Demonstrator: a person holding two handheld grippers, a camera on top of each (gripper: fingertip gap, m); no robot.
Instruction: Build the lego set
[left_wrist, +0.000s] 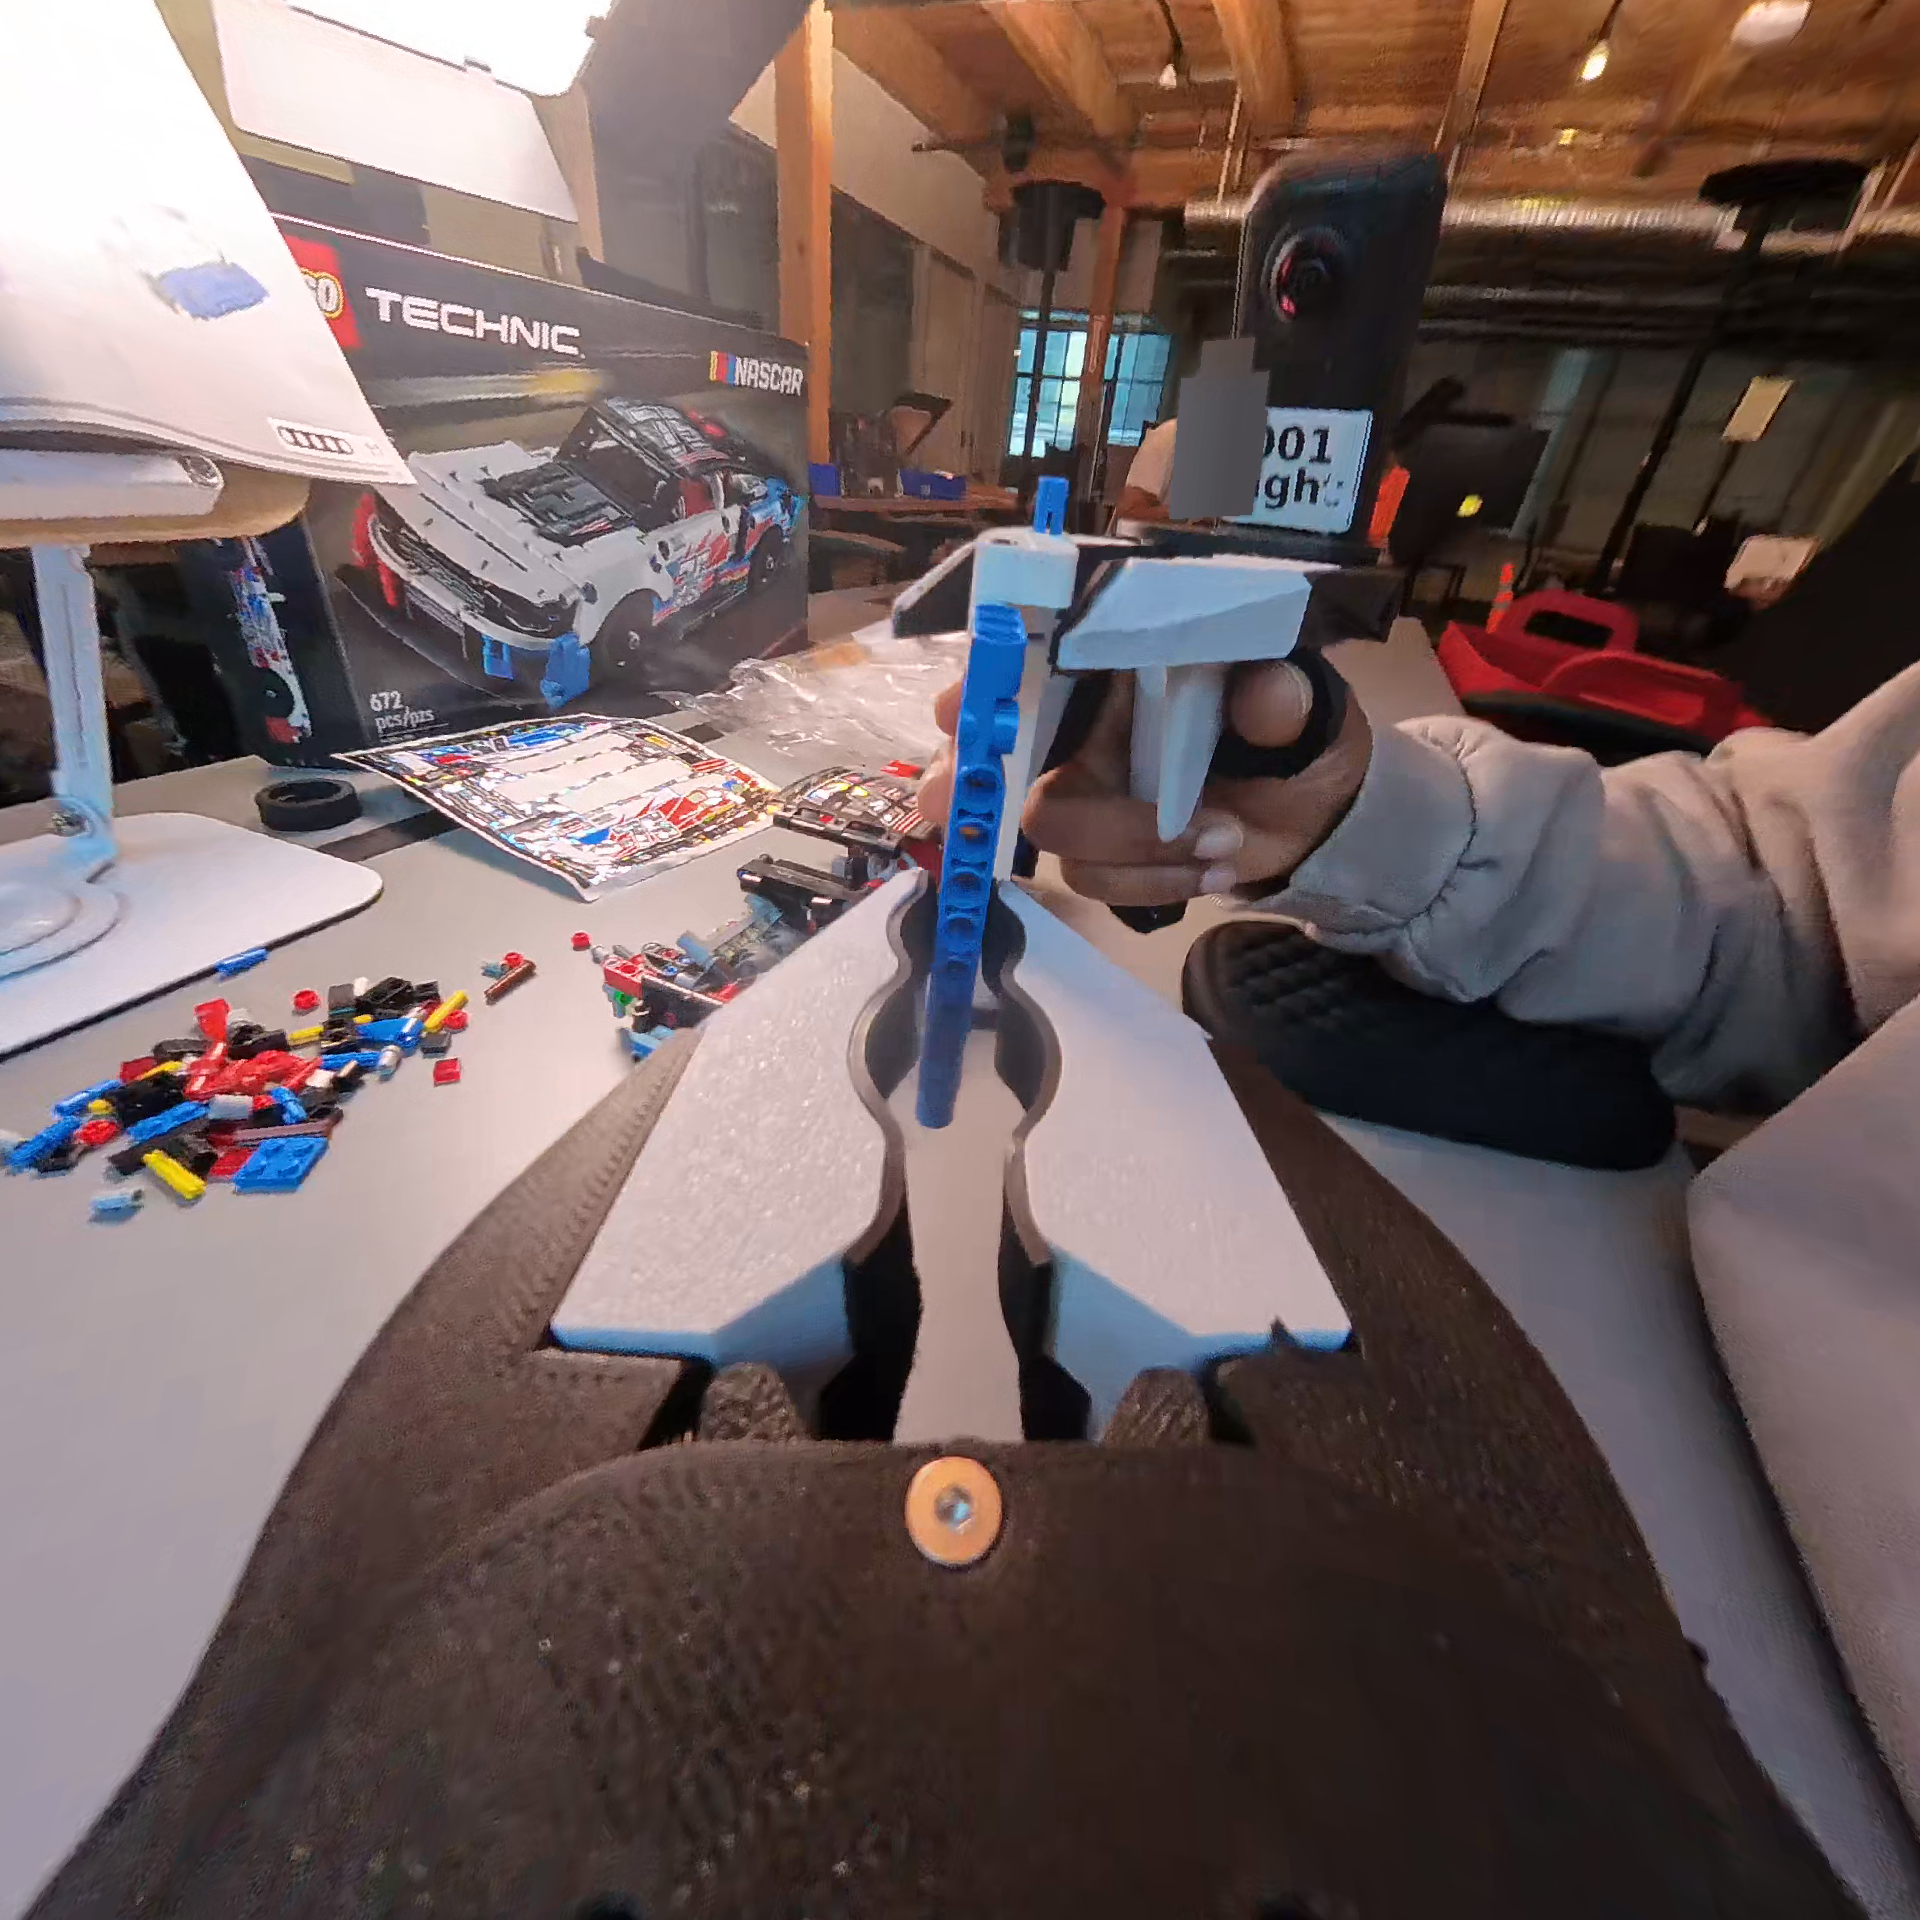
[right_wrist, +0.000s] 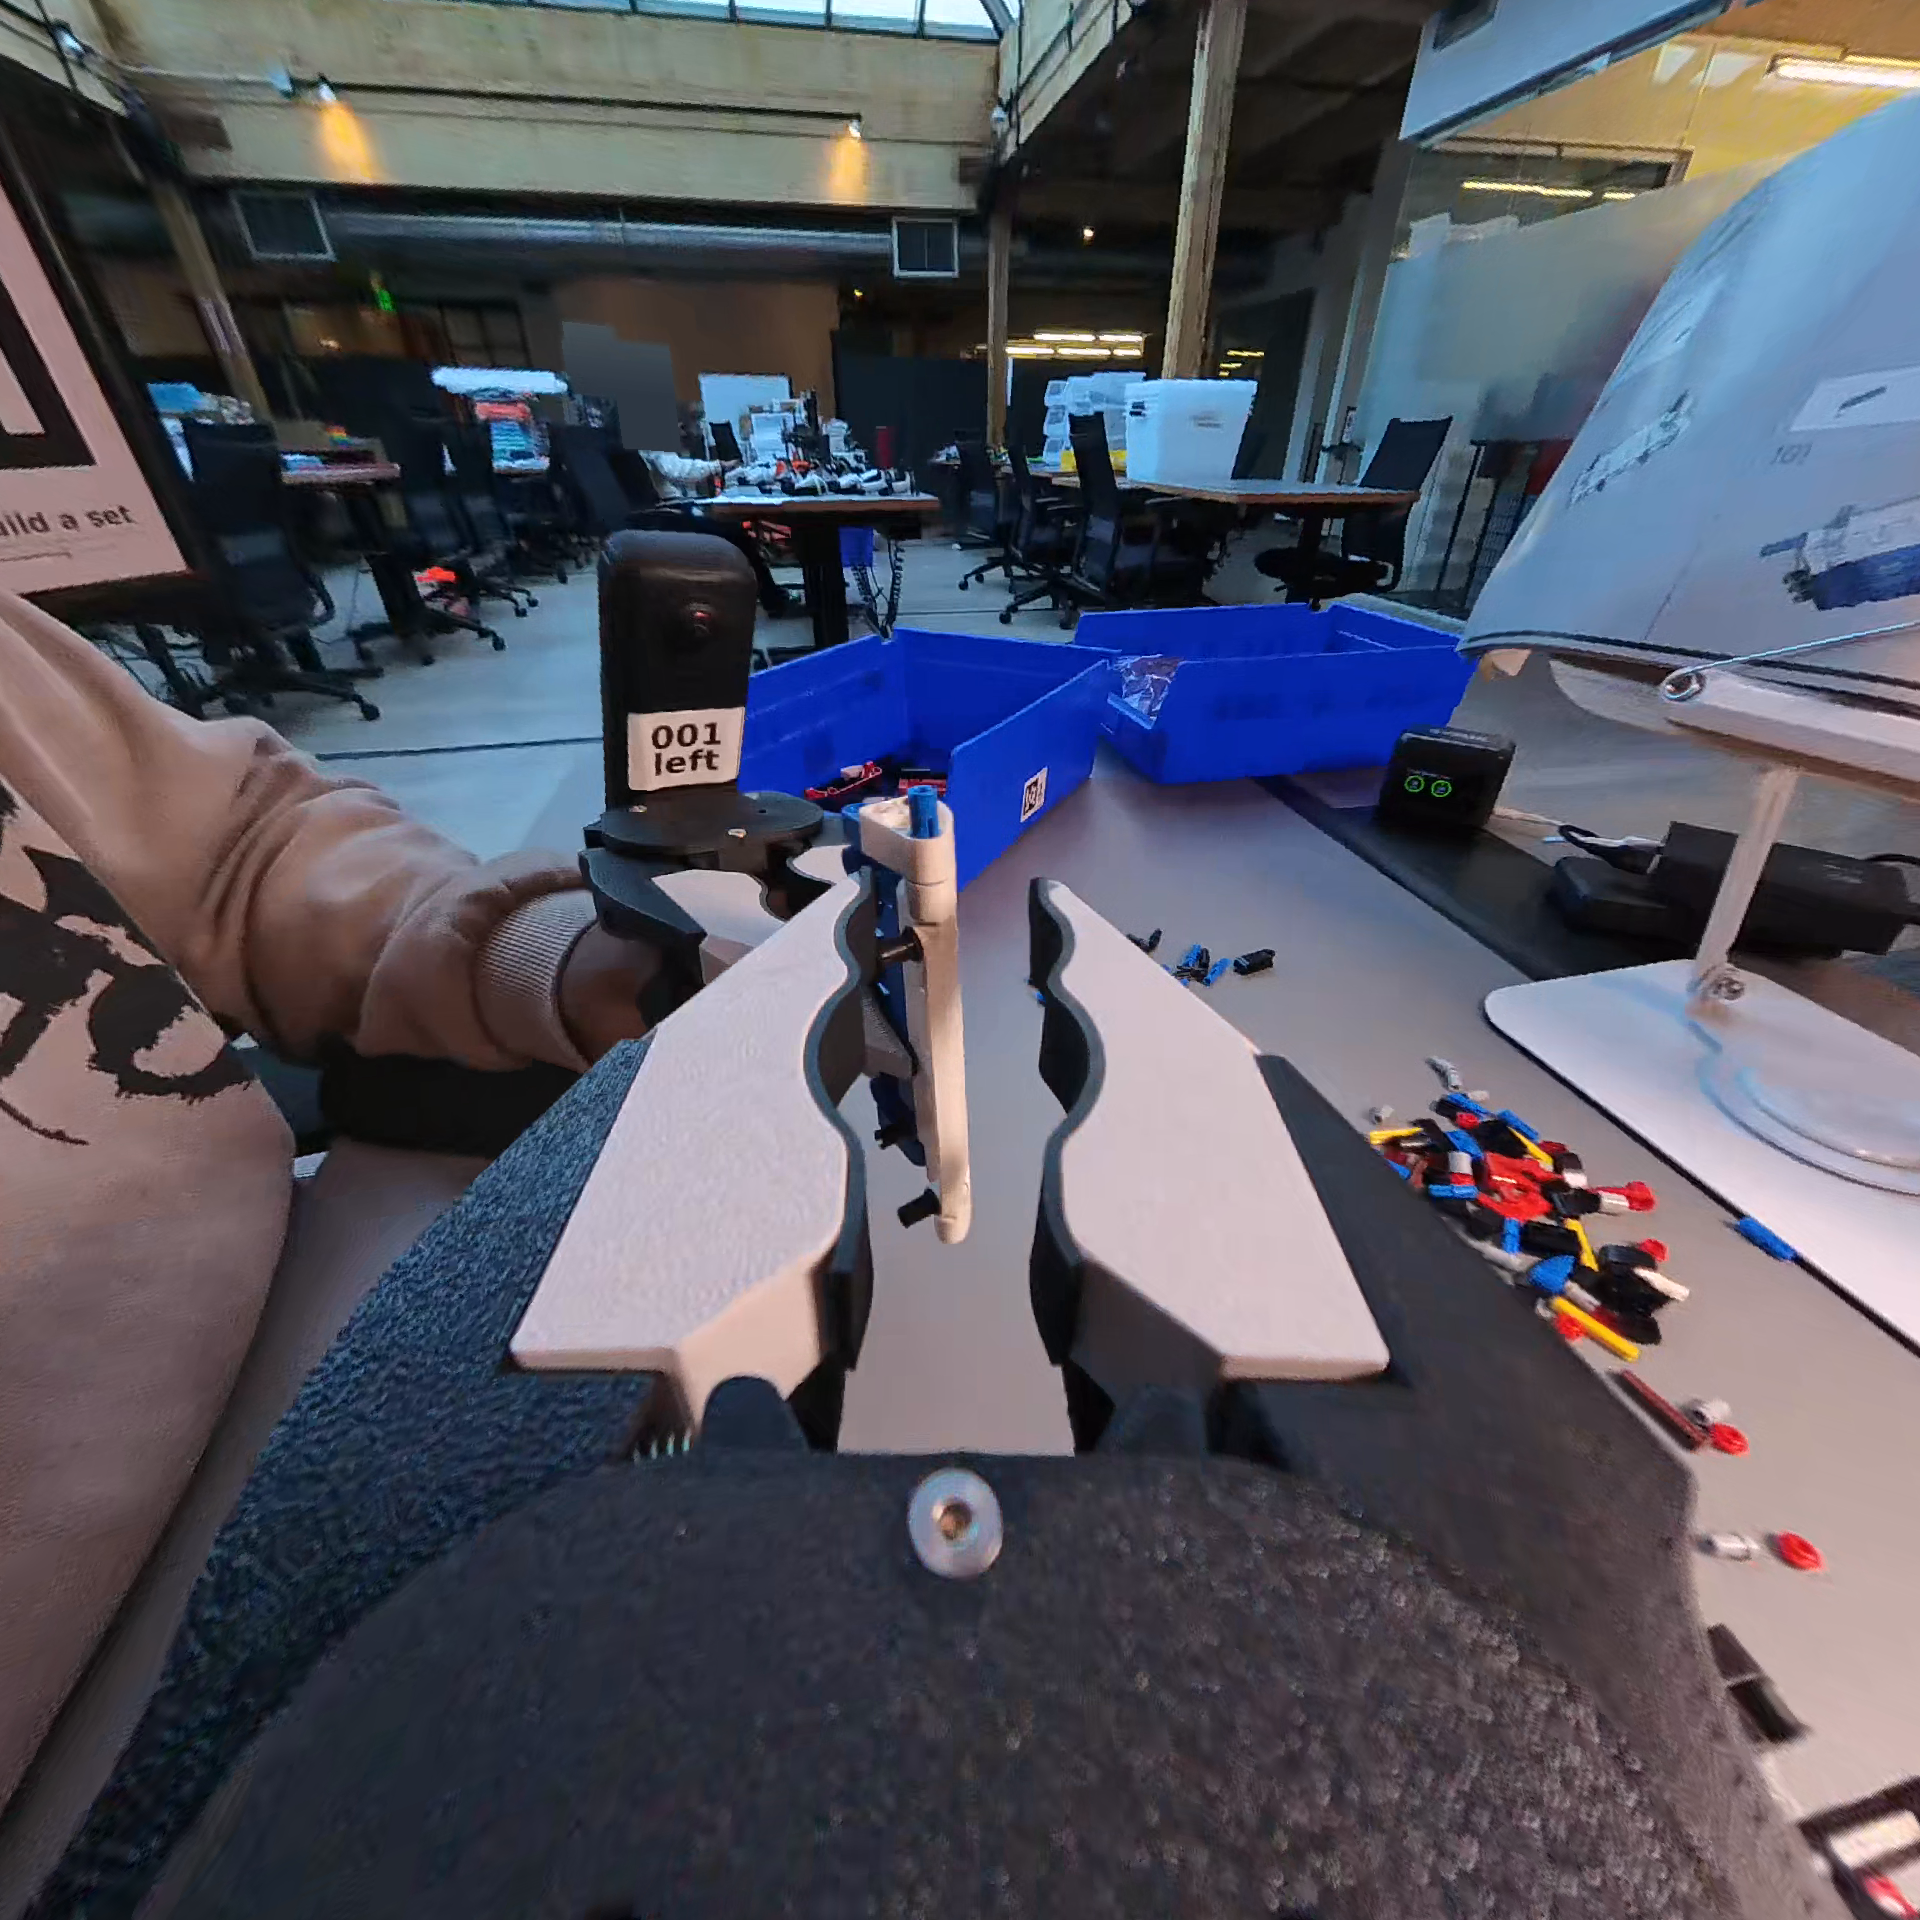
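Left jaws grip a long blue holed plastic beam (left_wrist: 966, 883); right jaws gape; loose bricks (left_wrist: 239, 1081) at nine o'clock await.

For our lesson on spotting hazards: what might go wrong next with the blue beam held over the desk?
1. The long blue holed beam is pinched only near its lower end, so it might pivot or slip.
2. The right gripper is open around the white piece; closing off-centre may knock it loose.
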